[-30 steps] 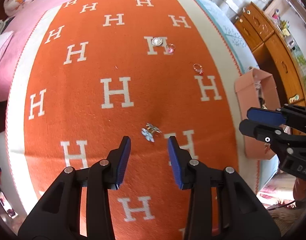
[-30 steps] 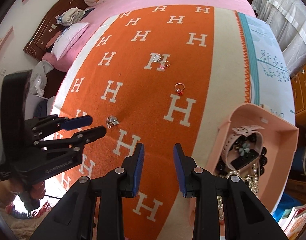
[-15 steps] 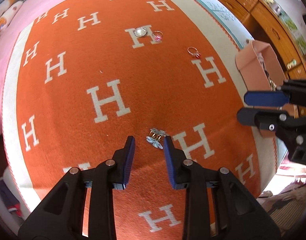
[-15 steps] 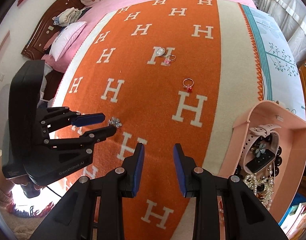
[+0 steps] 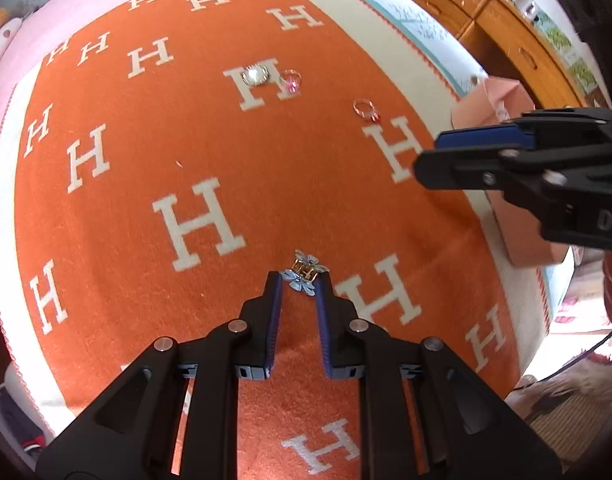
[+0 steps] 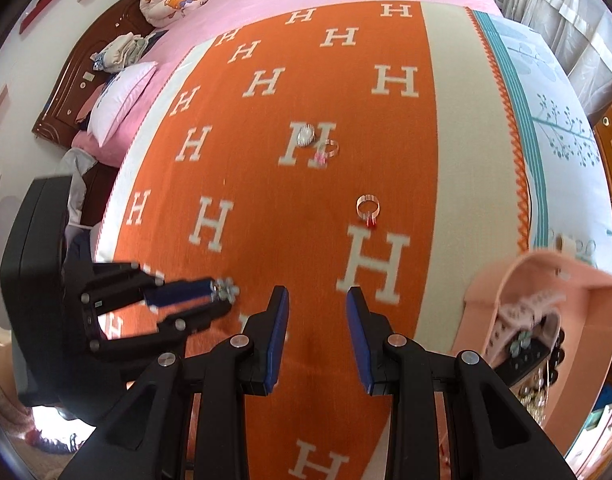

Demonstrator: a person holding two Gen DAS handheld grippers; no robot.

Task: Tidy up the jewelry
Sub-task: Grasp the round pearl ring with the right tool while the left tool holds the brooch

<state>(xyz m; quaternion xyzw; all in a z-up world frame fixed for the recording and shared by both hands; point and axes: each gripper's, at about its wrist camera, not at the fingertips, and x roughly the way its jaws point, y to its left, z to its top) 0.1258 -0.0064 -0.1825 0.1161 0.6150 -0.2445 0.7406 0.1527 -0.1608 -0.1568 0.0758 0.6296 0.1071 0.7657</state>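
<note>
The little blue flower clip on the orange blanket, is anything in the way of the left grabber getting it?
Nothing visible is. The small blue flower-shaped hair clip already sits between the fingertips of the left gripper, whose jaws are closing on it over the orange H-patterned blanket.

White "H" letters (repeated) on orange blanket (image 5: 125,208)

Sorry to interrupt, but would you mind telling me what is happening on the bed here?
A person is tidying jewelry off the orange H-patterned blanket. The left gripper is closing around the small blue flower earrings. The right gripper hovers empty. Three rings remain near the pink jewelry box.
</note>
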